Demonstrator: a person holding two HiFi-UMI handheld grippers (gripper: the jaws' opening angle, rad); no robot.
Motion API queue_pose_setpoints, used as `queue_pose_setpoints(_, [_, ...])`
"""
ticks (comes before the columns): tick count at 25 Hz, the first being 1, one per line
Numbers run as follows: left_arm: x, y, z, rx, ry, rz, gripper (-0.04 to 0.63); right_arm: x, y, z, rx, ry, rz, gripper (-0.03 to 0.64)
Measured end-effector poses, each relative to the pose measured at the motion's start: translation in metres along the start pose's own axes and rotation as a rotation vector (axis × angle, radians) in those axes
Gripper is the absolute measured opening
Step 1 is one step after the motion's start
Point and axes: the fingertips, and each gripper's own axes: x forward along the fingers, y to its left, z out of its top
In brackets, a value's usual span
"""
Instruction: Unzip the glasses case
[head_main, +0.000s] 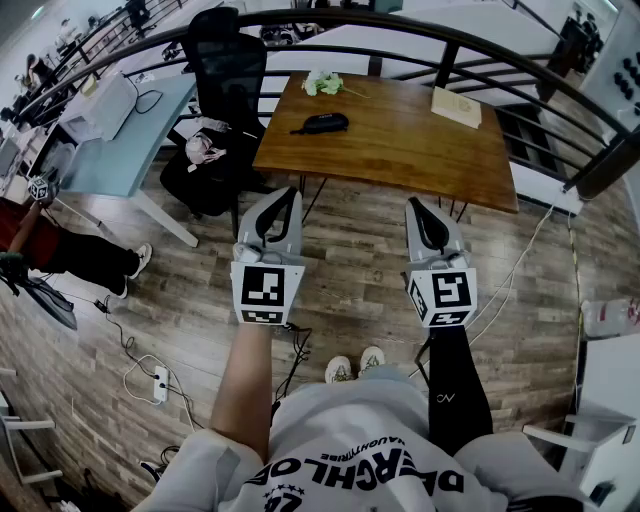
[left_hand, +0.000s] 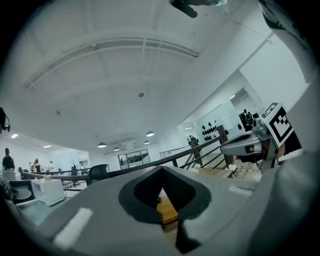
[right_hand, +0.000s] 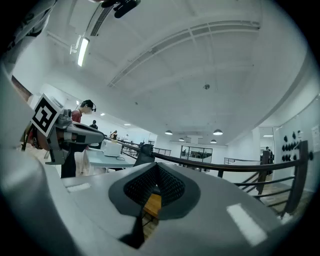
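Note:
The black glasses case (head_main: 320, 123) lies zipped on the left part of a wooden table (head_main: 400, 150), far ahead of both grippers. My left gripper (head_main: 289, 194) and right gripper (head_main: 416, 206) hang side by side over the wood floor, short of the table's near edge, both shut and holding nothing. In the left gripper view the jaws (left_hand: 161, 173) meet at their tips, with a sliver of table behind them. The right gripper view shows the same closed tips (right_hand: 156, 168). The case itself is not visible in either gripper view.
A black office chair (head_main: 225, 70) stands left of the table beside a light blue desk (head_main: 120, 135). A small bunch of flowers (head_main: 322, 83) and a notepad (head_main: 456, 107) lie on the table. A curved railing (head_main: 400, 22) runs behind. Cables and a power strip (head_main: 160, 383) lie on the floor.

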Motion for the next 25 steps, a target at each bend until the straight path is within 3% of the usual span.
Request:
queue_pose_setpoints(17, [-0.006,0.002,0.003,-0.045,-0.026,0.030,0.009,-0.004,-0.001,-0.002,0.031,0.007,-0.007,0.034])
queue_pose_setpoints(22, [-0.006,-0.002,0.001,-0.062,-0.038,0.011,0.122,-0.005,0.000,-0.007,0.040,0.009,-0.006,0.105])
queue_pose_setpoints(25, [0.000,-0.006,-0.001,-0.036,-0.036,0.006,0.132,-0.001,-0.002,-0.009,0.041,0.005,0.003,0.137])
